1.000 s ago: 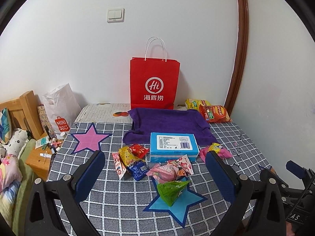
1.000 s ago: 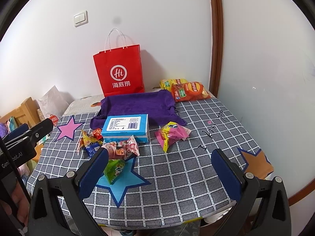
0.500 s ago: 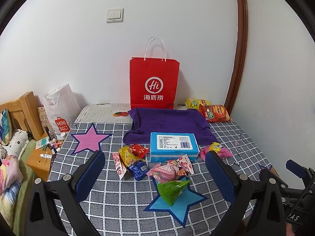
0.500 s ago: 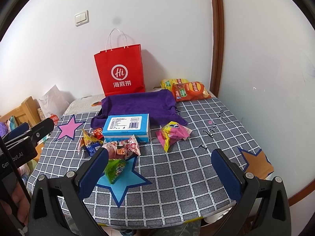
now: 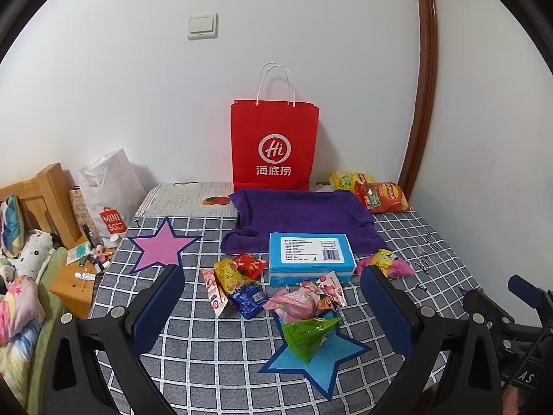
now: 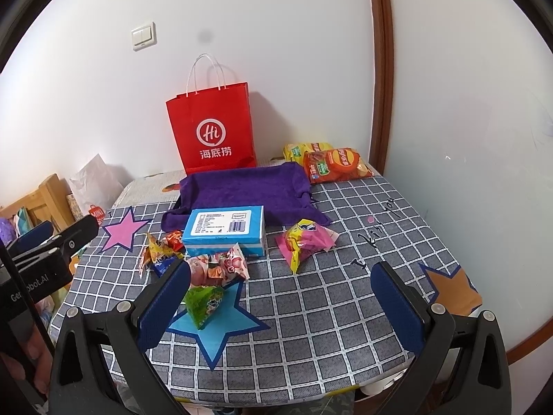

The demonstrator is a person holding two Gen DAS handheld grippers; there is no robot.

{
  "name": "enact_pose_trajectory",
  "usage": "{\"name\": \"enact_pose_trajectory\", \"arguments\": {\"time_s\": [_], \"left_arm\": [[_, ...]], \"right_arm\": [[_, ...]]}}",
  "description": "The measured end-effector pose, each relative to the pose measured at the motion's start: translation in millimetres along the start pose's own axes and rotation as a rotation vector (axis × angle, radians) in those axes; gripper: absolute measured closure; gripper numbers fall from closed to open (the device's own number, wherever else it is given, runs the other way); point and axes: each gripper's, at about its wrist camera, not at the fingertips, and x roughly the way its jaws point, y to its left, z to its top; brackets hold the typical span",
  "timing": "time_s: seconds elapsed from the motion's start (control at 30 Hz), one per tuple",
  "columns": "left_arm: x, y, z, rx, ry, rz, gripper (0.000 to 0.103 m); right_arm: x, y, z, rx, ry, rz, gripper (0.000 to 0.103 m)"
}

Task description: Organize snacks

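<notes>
Both tools hang above the near edge of the worktop (image 5: 207, 363), jaws wide apart and empty. The green snack packet (image 5: 307, 337) lies on the blue star, straight ahead of the left tool (image 5: 273, 307); for the right tool (image 6: 280, 297) it sits off by the left finger, so the left looks nearer

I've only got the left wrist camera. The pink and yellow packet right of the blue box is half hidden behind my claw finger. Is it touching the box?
Observer: No. The pink and yellow packet lies apart from the blue box, with bare checked cloth between them.
Operator: What's on the cloth further right?
Observer: An orange star near the cloth's right edge.
Operator: Is the right claw carrying anything?
Observer: No. The right claw is wide open, with nothing between its fingers.
</notes>
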Motion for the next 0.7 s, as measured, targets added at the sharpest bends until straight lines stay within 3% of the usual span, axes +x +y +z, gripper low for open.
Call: {"name": "enact_pose_trajectory", "arguments": {"time_s": [0.33,0.6,0.7], "left_arm": [[23.0,11.3,5.0,-0.016,0.035,-0.008,0.001],[74.7,30.4,3.7,-0.038,0.117,0.039,0.001],[97.3,40.8,-1.1,-0.060,0.151,0.031,0.001]], "right_arm": [[26.7,-2.6,4.1,0.011,0.031,-0.024,0.000],[65.2,-19.5,2.3,0.054,0.067,-0.108,0.000],[89.1,-28.3,-0.7,0.025,0.105,-0.092,0.000]]}}
